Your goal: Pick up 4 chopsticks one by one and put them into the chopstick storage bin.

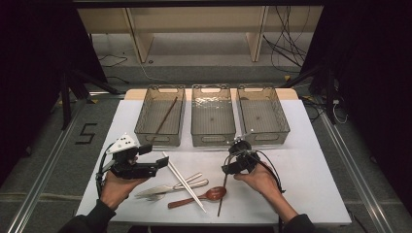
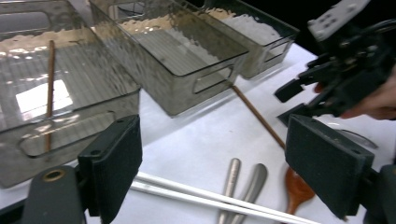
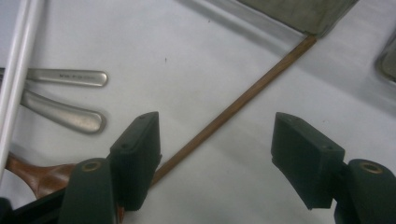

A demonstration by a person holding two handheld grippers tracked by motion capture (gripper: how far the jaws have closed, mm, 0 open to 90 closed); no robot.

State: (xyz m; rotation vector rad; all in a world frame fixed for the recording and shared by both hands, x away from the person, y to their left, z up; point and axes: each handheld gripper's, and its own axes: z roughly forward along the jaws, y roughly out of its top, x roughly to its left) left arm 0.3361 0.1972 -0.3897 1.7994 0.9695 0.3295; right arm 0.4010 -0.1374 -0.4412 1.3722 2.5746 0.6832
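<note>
Sorting of cutlery into bins looks barely begun: one brown chopstick (image 1: 164,119) already lying slantwise in the left bin (image 1: 144,112), with the middle bin (image 1: 195,112) and right bin (image 1: 284,116) bare. Still out on the white surface (image 1: 311,184): a second brown chopstick (image 3: 233,107) running from the front corner of the right bin back toward the person, a pair of white chopsticks (image 1: 183,181), a metal fork and spoon (image 1: 170,189), and a wooden spoon (image 1: 201,196). Right claw (image 3: 215,154) released, jaws spread wide and tipped down over that loose brown chopstick, which passes just beside the left jaw, not pinched; likely the next pick. Left claw (image 2: 212,163) also released and holding nothing, held low and level near the white chopsticks, pointing across toward the right hand (image 1: 260,179).
</note>
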